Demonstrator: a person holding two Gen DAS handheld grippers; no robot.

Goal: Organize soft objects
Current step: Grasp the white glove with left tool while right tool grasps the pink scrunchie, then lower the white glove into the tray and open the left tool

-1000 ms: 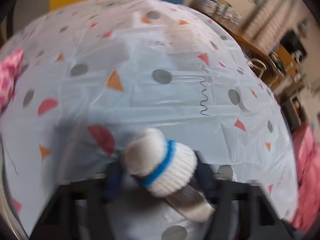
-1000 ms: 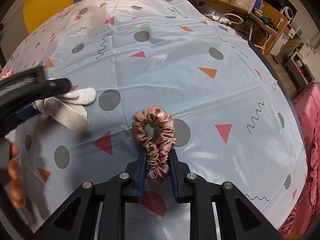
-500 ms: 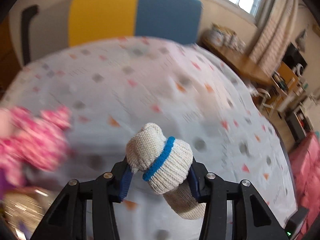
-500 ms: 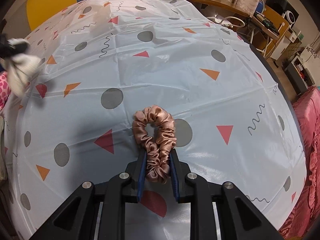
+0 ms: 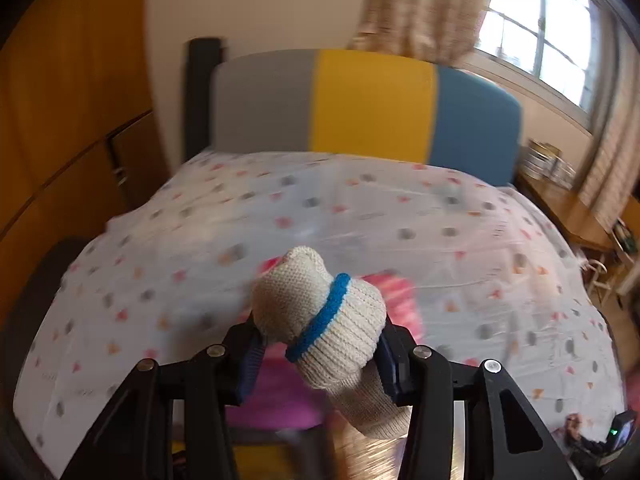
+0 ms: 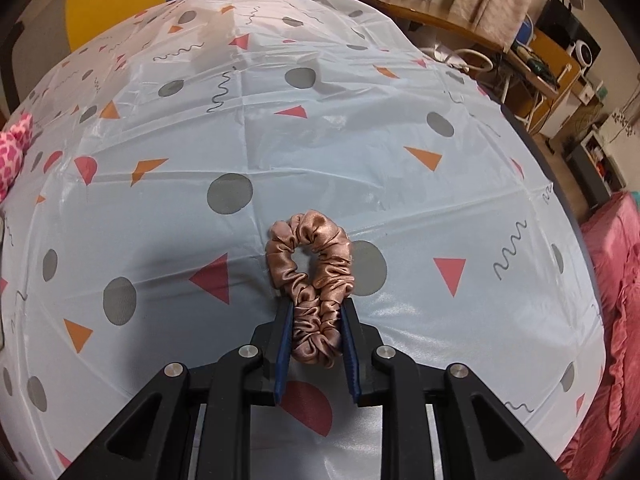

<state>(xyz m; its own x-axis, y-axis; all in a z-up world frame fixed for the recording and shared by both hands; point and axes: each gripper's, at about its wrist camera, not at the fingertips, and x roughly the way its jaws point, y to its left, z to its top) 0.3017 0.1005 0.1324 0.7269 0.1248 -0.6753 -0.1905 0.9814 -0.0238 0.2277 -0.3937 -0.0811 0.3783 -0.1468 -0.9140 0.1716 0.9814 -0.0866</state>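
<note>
Two claws, each with something soft pinched in it. My left gripper (image 5: 318,354) was clamped on a rolled cream knit glove with a blue band (image 5: 320,320), holding it up off the pale plastic sheet printed with grey dots and red and orange triangles (image 5: 360,216). Behind the glove sat a blurred pink patterned soft thing (image 5: 400,300), and nearer, beneath the claw, something magenta too smeared to name. My right gripper (image 6: 316,334) was closed on the near end of a dusty-pink satin scrunchie (image 6: 310,256), whose loop lay flat on the sheet beside a grey dot. At the far left edge of that view lay the pink-and-white spotted fabric (image 6: 14,152). Whether anything was a container, I could not tell.
</note>
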